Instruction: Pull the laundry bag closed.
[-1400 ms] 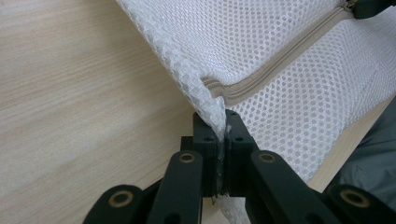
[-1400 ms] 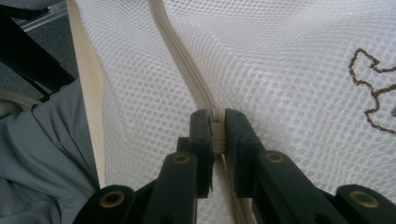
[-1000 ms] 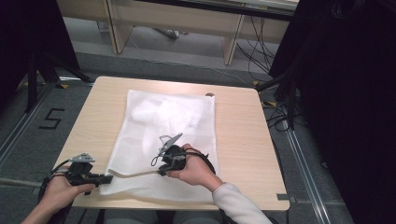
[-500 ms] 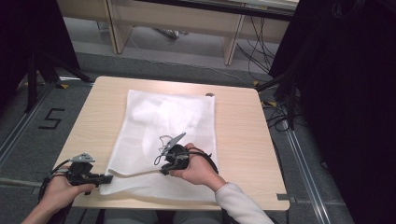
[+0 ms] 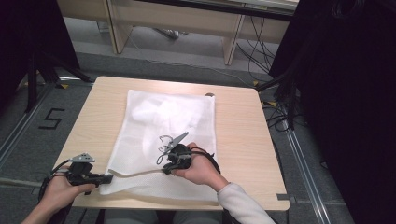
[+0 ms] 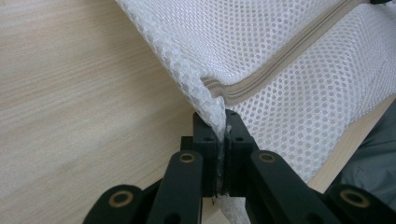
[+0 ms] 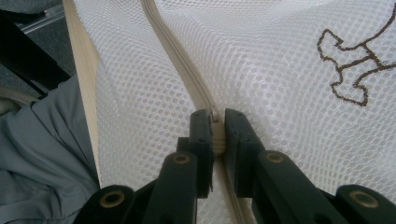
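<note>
A white mesh bag lies flat on the wooden table, with a brown outline figure stitched on it. A beige zipper runs along its near edge. My left gripper is at the bag's near left corner, shut on the mesh corner by the zipper's end. My right gripper lies farther right on the same edge. Its jaws are shut on the zipper, where a small slider sits between the pads. The strip of zipper between the two grippers is lifted slightly.
A small dark object sits at the table's far edge by the bag's far right corner. Desk legs and loose cables lie beyond and to the right. A taped "5" marks the floor at left.
The right hand and its gripper have shifted slightly to the right along the bag's near edge. The left hand has kept still.
</note>
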### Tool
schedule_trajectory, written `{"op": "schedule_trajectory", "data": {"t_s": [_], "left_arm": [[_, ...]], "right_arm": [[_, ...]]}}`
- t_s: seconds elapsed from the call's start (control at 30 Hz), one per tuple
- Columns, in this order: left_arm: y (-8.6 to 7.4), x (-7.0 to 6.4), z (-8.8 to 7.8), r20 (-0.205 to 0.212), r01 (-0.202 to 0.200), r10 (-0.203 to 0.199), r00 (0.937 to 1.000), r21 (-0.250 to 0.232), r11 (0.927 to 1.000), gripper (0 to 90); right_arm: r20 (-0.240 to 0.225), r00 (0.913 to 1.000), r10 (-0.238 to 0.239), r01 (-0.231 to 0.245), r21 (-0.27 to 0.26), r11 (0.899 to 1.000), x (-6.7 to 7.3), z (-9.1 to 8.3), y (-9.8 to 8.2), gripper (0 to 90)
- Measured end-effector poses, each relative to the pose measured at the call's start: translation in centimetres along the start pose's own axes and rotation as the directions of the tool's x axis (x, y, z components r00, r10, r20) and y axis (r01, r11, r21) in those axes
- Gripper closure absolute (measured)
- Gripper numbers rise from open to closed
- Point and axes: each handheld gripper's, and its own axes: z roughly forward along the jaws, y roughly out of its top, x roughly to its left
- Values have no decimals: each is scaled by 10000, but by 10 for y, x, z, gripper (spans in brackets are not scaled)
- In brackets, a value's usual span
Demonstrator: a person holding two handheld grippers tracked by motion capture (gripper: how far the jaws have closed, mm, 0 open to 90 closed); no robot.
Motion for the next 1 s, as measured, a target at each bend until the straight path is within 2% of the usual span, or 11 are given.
{"op": "schedule_trajectory", "data": {"t_s": [0.07,0.1,0.13,0.2,0.33,0.43,0.63,0.7,0.83,0.97,1.0], "left_arm": [[0,-1,1,34,139,-139,9999,-116,9998,856],[0,0,0,-3,-46,46,10000,36,10000,856],[0,-1,1,35,128,-128,9999,-102,9999,856],[0,0,0,27,26,-26,10000,-25,10000,856],[0,-1,1,50,115,-115,9999,-96,9999,856],[0,0,0,12,-41,41,10000,24,10000,857],[0,-1,1,44,128,-128,9999,-94,9999,856],[0,0,0,18,-27,27,10000,40,10000,856],[0,-1,1,64,152,-152,9999,-119,9998,856],[0,0,0,0,-10,10,10000,24,10000,856],[0,-1,1,61,163,-163,9998,-106,9998,857]], "right_arm": [[-50,9999,-138,138,-21,9999,-1,0,0,827],[-58,9999,-127,127,-12,9999,0,0,0,827],[-14,9999,-132,132,13,9999,0,-1,0,827],[-16,10000,81,-81,59,9999,0,-2,-1,827],[-7,10000,98,-98,14,10000,-1,-4,-1,827],[-50,10000,42,-42,14,10000,-2,-5,-2,828],[-25,9998,181,-181,10,9998,-5,-9,-7,828],[42,9998,181,-181,22,9998,-5,-9,-7,827],[35,9998,200,-200,18,9998,-5,-11,-8,828],[46,9998,204,-204,12,9998,-6,-12,-10,828],[56,9996,266,-266,14,9996,-6,-13,-12,827]]}}
